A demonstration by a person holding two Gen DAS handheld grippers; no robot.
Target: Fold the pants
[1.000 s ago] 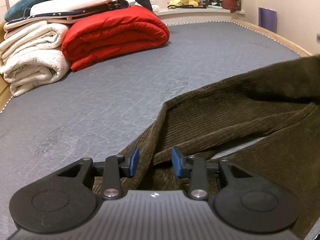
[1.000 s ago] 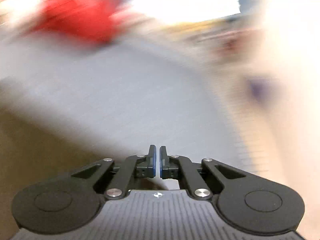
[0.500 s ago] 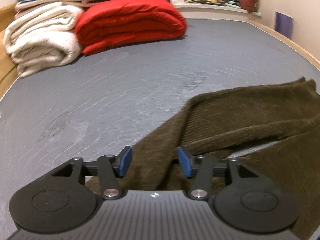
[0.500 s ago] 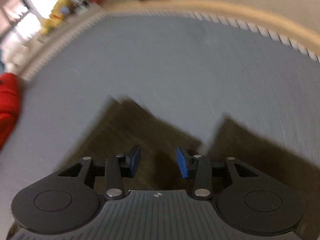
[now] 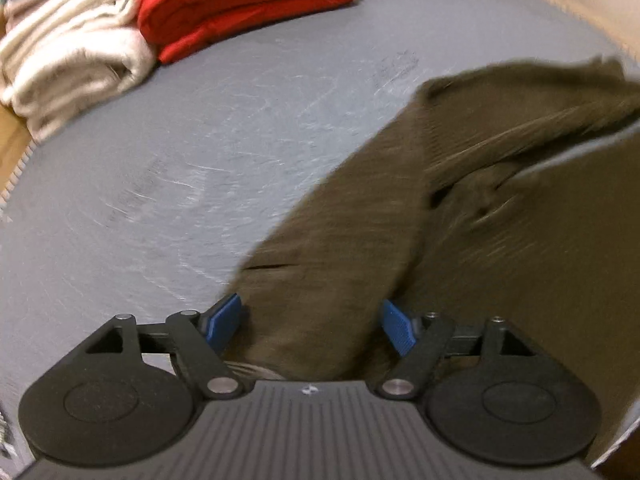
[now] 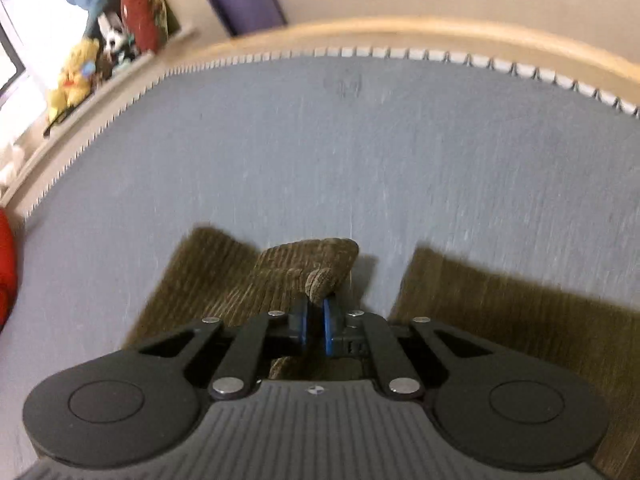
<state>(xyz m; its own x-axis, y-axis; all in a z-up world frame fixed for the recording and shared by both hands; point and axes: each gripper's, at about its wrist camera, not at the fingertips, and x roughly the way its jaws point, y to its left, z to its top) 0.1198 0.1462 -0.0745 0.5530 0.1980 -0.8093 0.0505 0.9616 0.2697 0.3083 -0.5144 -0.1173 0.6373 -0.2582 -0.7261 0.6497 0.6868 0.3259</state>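
Olive-brown corduroy pants (image 5: 460, 208) lie spread on the grey mattress (image 5: 200, 140), one leg stretching to the upper right. My left gripper (image 5: 312, 320) hangs over their near end; its jaws are opening wide and the cloth lies between the blue pads (image 5: 224, 316) without being pressed. In the right wrist view my right gripper (image 6: 315, 322) is closing its jaws on a bunched fold of the pants (image 6: 320, 276), which pokes up between the blue pads (image 6: 329, 324). More of the pants (image 6: 500, 300) lies flat to its right.
A red folded quilt (image 5: 248, 0) and cream blankets (image 5: 68, 56) are stacked at the far left of the mattress. A wooden bed frame (image 6: 400, 32) runs along the edge; plush toys (image 6: 76, 76) and a purple box (image 6: 244, 8) sit beyond it.
My left gripper's jaws have spread wider and it has moved forward and lower over the pants. My right gripper swung down onto the pants, opened, then closed on a fold.
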